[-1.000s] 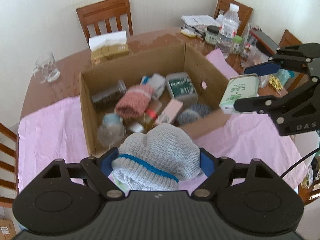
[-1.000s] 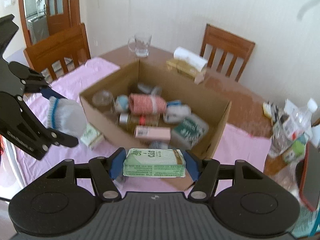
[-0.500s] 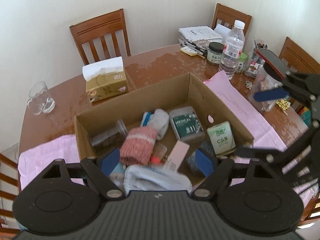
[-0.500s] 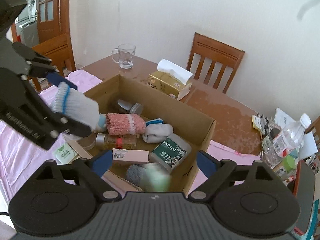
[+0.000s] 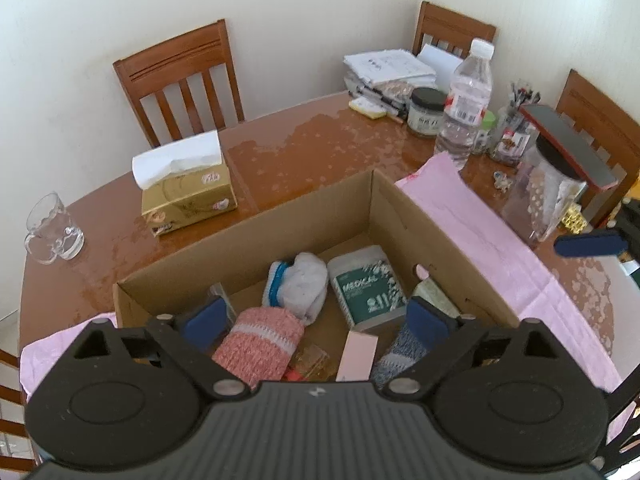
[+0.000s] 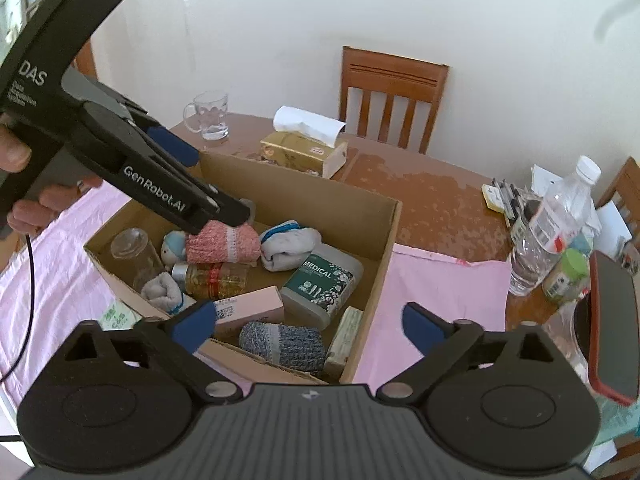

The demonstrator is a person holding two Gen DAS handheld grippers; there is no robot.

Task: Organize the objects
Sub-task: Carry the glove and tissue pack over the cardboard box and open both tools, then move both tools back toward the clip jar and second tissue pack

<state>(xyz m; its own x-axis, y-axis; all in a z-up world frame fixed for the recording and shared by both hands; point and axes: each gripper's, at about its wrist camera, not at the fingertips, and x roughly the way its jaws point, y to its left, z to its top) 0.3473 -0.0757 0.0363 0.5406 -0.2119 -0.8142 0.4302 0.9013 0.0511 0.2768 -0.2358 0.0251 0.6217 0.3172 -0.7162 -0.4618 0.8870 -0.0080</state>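
While both pairs of jaws stand spread and empty over the cardboard box (image 6: 384, 240), having just been opening with nothing left between them, we read its contents across the right wrist view from left to right.

At the left edge of the frame, the left gripper (image 6: 224, 184) reaches in from the upper left, held by a hand (image 6: 24, 184). Just outside the box wall, at lower left, a green-printed tissue packet (image 6: 112, 316) lies on the pink cloth (image 6: 436, 292); we judge it light and squashy, best pinched across its short sides.

Inside, at the left, a clear glass jar (image 6: 134, 250) lies tilted. It looks smooth, slippery and breakable, so we would take it around its middle, gently. Beside it sits a rolled grey sock (image 6: 162, 290), soft and forgiving anywhere. Toward the centre, the amber bottle (image 6: 214, 278) lies on its side, hard and apt to roll. The pink knit roll (image 6: 222, 244) and white sock (image 6: 292, 244) will compress under the pads.

Lower centre, the pink carton (image 6: 248, 308) is stiff and flat-sided, easy across its width. Right of it lie the speckled blue sock (image 6: 284, 342), the green medical box (image 6: 324, 282) and, against the right wall, a pale green pack (image 6: 344, 336).

The right gripper (image 6: 308, 326) hovers at the bottom of the frame.
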